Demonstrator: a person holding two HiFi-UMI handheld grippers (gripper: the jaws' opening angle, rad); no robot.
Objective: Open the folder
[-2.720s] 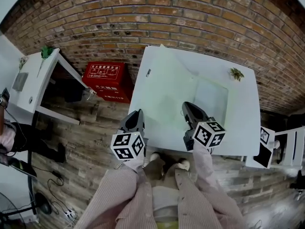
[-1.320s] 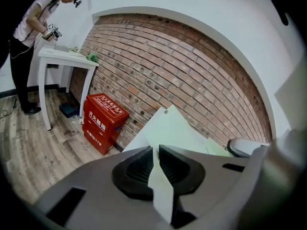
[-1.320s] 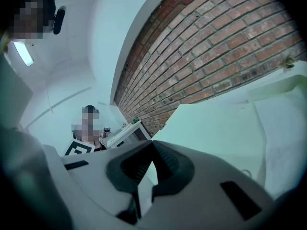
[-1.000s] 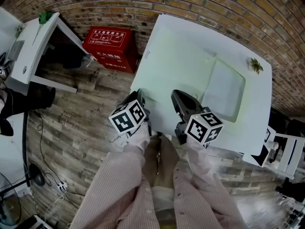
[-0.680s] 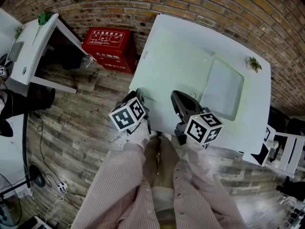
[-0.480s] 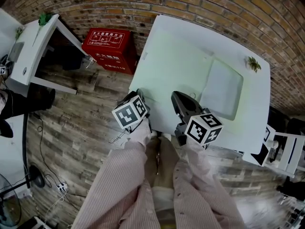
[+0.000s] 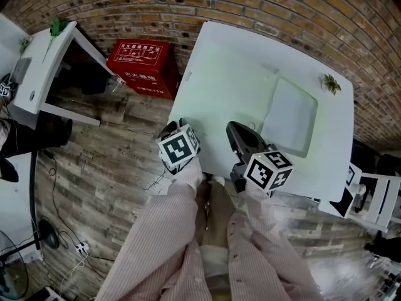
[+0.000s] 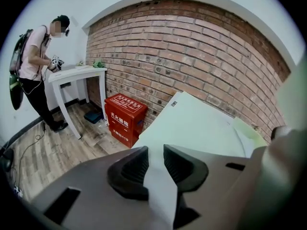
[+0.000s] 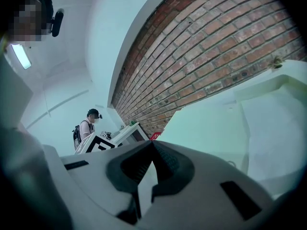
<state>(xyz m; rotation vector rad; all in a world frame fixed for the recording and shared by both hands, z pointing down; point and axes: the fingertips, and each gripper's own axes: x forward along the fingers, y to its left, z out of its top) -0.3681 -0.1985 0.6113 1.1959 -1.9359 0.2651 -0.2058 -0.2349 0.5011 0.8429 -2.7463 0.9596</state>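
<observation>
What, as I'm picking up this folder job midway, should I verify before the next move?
1. Folder spread flat on the table: ok.
2. Left gripper free: ok; its jaws stand apart, have just been opening, and nothing is between them.
3. Right gripper free: ok; its jaw tips meet, with nothing held.
4. Both grippers off the folder, at the table's near edge: ok.
5. Green sprig at the far corner, apart from the folder: ok.
6. Anything inside the folder: cannot tell.
</observation>
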